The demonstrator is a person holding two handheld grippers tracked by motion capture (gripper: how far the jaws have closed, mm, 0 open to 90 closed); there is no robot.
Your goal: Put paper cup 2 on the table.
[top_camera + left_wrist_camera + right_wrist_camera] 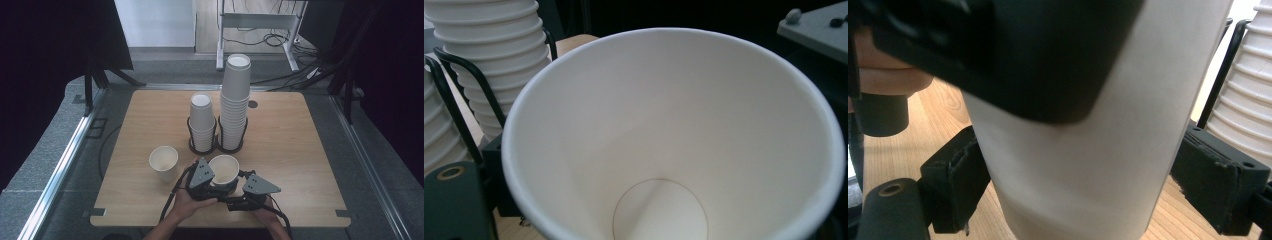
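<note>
Together, your two grippers meet at a paper cup (223, 170) near the table's (300, 150) front edge: the left gripper (204, 179) pinches its rim to steady it, while the right gripper's (239, 192) jaws straddle its base, the right pad apart.

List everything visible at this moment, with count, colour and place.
Held paper cup: one, white, upright at the near table edge, between both grippers.
Loose paper cup: one, white, upright on the table, left of the held cup.
Short cup stack: one, white, in the left ring of the holder.
Tall cup stack: one, white, in the right ring.
Wire holder: one, black, table centre.
Table: one, light wood.
Left gripper: black, gripping the held cup's wall.
Right gripper: black, straddling the held cup, right pad off it.
</note>
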